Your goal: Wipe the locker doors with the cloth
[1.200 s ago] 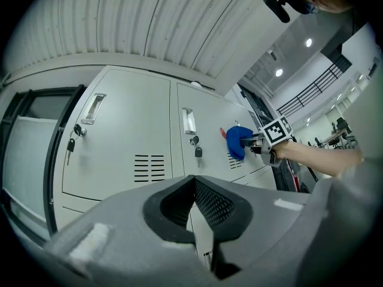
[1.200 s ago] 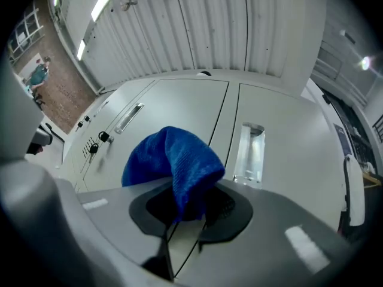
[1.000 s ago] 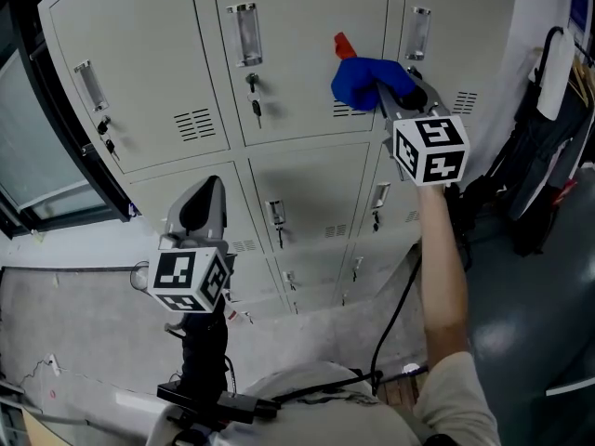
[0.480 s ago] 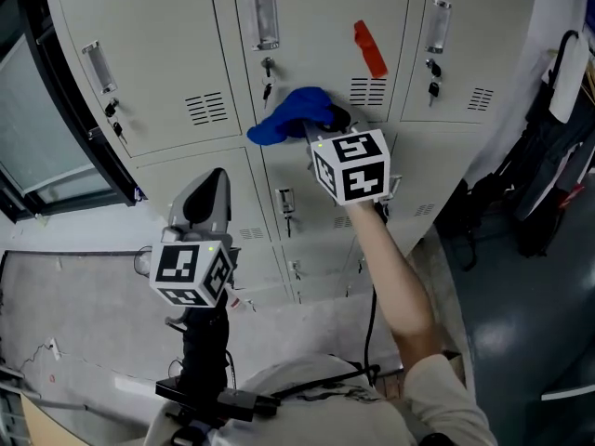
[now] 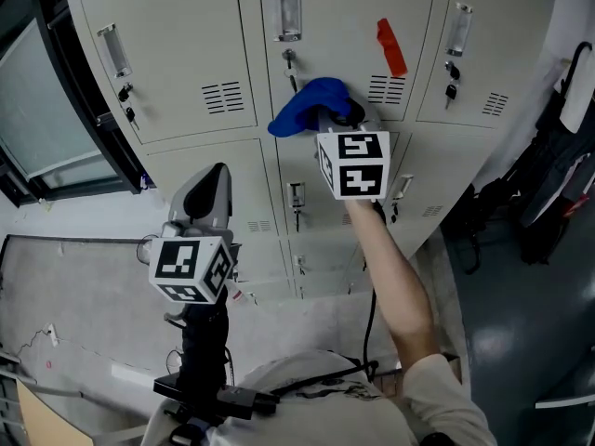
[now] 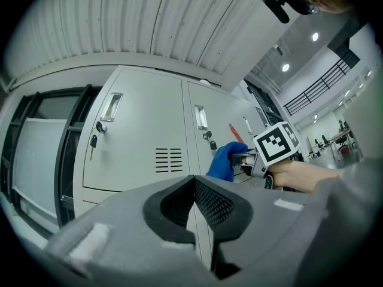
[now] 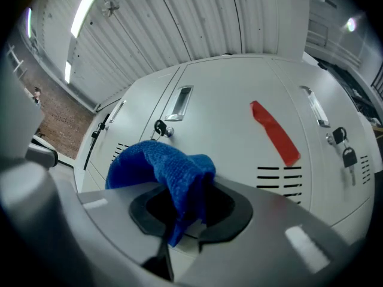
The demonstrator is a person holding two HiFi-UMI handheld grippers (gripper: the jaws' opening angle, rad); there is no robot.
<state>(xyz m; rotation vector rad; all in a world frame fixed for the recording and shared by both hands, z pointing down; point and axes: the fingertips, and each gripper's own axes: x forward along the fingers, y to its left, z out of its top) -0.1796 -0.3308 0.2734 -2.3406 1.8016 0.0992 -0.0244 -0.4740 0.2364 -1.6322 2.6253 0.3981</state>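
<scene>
Your right tool (image 5: 327, 124) is clenched on the blue cloth (image 5: 307, 105), held at 12 o'clock against the middle upper locker door (image 5: 335, 35). Your left tool (image 5: 212, 177), at 8 o'clock, is clenched on nothing. Wiping looks under way; the other doors probably await.

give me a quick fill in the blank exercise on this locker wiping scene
1. The right tongs are shut on a crumpled ___ terry cloth.
2. The diagonal strip of tape on the grey metal locker door is ___.
3. The left tongs are ___, with nothing between them.

Missing words: blue; red; shut
</scene>
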